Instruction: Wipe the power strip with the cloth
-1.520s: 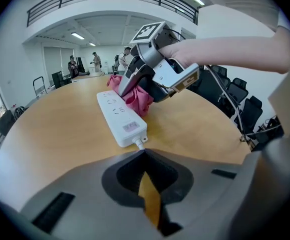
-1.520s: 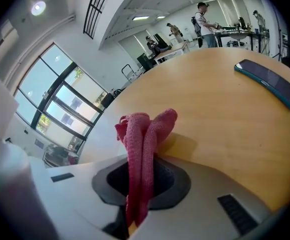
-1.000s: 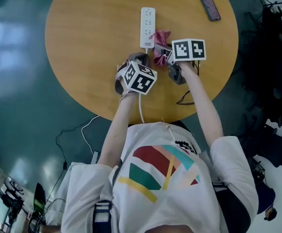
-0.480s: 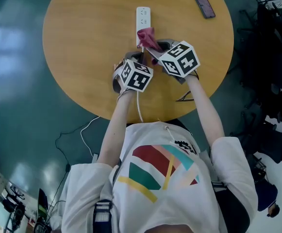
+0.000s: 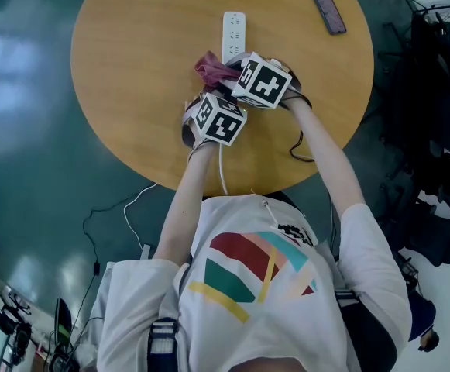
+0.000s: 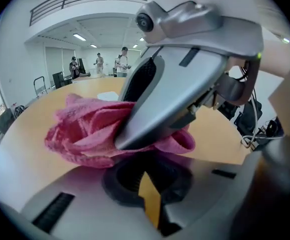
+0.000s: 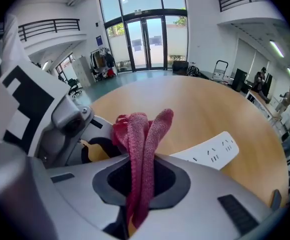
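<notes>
Grips the pink cloth (image 7: 142,134) in the closed right gripper (image 7: 141,181) beside the near end of the white power strip (image 5: 233,31) on the round table (image 5: 132,68), crossing close before the left gripper (image 6: 149,184), jaws together, phone (image 5: 329,12) well apart.

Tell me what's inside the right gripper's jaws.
The pink cloth, pinched between the shut jaws of the right gripper; two folds stand up above them. How far it runs down inside is covered by the gripper's body.
</notes>
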Available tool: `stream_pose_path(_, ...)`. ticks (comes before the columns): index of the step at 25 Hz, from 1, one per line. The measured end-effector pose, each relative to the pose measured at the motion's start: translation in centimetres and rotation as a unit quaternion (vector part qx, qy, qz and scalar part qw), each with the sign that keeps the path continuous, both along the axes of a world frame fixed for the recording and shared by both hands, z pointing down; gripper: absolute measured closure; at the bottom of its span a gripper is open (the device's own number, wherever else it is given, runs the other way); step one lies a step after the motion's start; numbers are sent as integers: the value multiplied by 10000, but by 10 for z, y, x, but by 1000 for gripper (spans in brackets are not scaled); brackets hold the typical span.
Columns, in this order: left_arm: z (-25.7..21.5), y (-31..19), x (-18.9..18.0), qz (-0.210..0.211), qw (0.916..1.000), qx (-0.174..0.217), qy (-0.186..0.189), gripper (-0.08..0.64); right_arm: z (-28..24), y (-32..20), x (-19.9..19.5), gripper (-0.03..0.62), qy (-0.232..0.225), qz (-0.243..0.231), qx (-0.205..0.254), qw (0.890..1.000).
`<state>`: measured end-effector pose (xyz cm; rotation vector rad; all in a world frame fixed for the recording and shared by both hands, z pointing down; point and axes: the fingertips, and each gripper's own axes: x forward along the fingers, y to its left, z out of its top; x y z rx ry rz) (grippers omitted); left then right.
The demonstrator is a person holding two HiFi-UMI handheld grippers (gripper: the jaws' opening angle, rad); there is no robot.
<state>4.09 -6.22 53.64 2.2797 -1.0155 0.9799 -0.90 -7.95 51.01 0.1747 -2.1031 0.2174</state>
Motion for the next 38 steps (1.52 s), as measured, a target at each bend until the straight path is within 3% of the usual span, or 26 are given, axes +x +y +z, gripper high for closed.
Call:
stream_pose_path(6, 1, -1, -2, 5, 10000, -6, 35, 531, -1, 3, 21, 552, 79, -1, 202, 9998)
stream_pose_path(12, 4, -1, -3, -1, 10000, -18, 51, 531, 21, 5, 80, 552, 996, -144, 560, 9933)
stream_pose_path(18, 2, -1, -3, -3, 10000, -24, 78, 531, 17, 6, 102, 552, 1006, 101, 546, 9934)
stream_pose_path(21, 1, 1, -1, -5, 10000, -30, 77, 531, 1, -2, 99, 552, 977, -160, 883, 9912)
stream_pose_path(24, 3, 1, 1, 3, 10000, -19, 54, 531, -20, -22, 90, 552, 945, -989, 1641, 9769)
stream_pose_path(26, 4, 0, 2, 13, 10000, -13, 69, 531, -31, -33, 81, 554, 1049, -1867, 2118, 9536)
stream_pose_path(28, 5, -2, 5, 12, 9999, -11, 102, 531, -36, -39, 75, 552, 1362, -2824, 2356, 9199)
stream_pose_path(30, 7, -3, 5, 5, 9999, -7, 110, 531, -36, -42, 66, 552, 1761, -3935, 2550, 8655)
stream_pose_path(33, 5, -1, 0, -28, 9999, 35, 136, 531, -31, -47, 43, 552, 2250, -5460, 2897, 7532)
stream_pose_path(34, 3, 1, -2, -54, 9998, 46, 164, 531, -29, -47, 34, 552, 2297, -5835, 2946, 7211)
stream_pose_path(35, 0, 3, -4, -88, 9998, 47, 196, 531, -28, -45, 23, 554, 2281, -6136, 2931, 6968)
stream_pose_path(36, -2, 4, -6, -123, 9997, 38, 228, 531, -26, -42, 13, 554, 2214, -6375, 2859, 6804)
stream_pose_path(38, -4, 3, -10, -148, 9995, 30, 283, 531, -24, -35, -7, 554, 2021, -6737, 2639, 6601)
